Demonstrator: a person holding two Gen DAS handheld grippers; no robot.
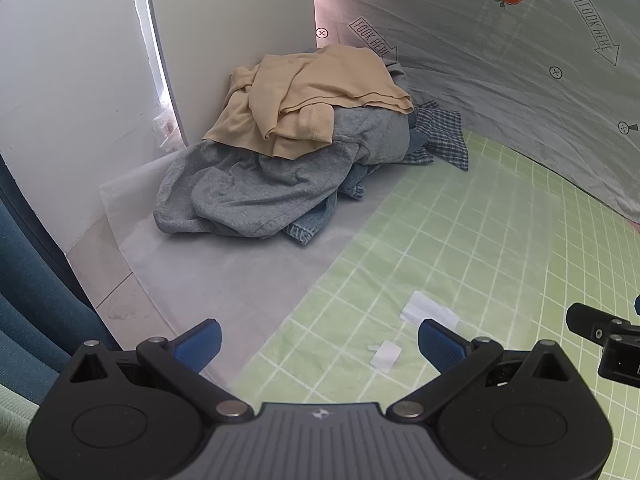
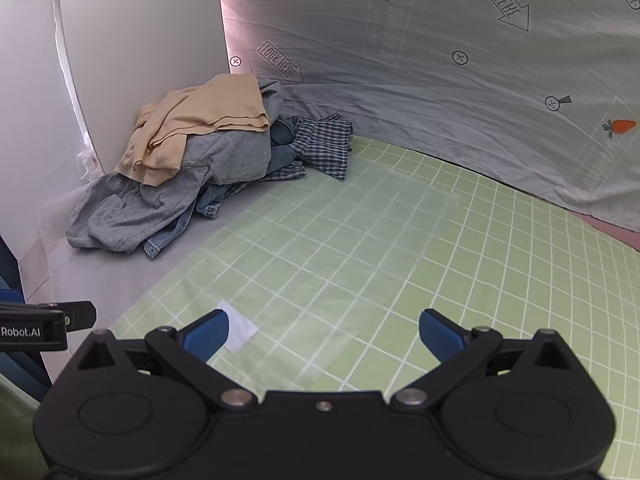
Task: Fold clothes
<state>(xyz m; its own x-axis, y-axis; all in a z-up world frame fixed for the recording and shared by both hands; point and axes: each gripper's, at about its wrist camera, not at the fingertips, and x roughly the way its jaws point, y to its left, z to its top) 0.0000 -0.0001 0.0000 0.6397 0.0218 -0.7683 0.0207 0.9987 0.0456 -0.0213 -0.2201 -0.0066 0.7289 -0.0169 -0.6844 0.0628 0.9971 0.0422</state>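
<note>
The left gripper (image 1: pixel 319 342) and the right gripper (image 2: pixel 322 332) both have their jaws spread wide, with nothing between them. The pile of clothes (image 1: pixel 296 148) lies far ahead of the jaws, a bit to the left, in the corner past the green checked sheet (image 2: pixel 400 272). A tan shirt (image 1: pixel 316 92) is on top.

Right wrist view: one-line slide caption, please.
Open right hand-held gripper over the green grid mat; unfolded clothes pile waits in the far corner, beige garment on top.
</note>
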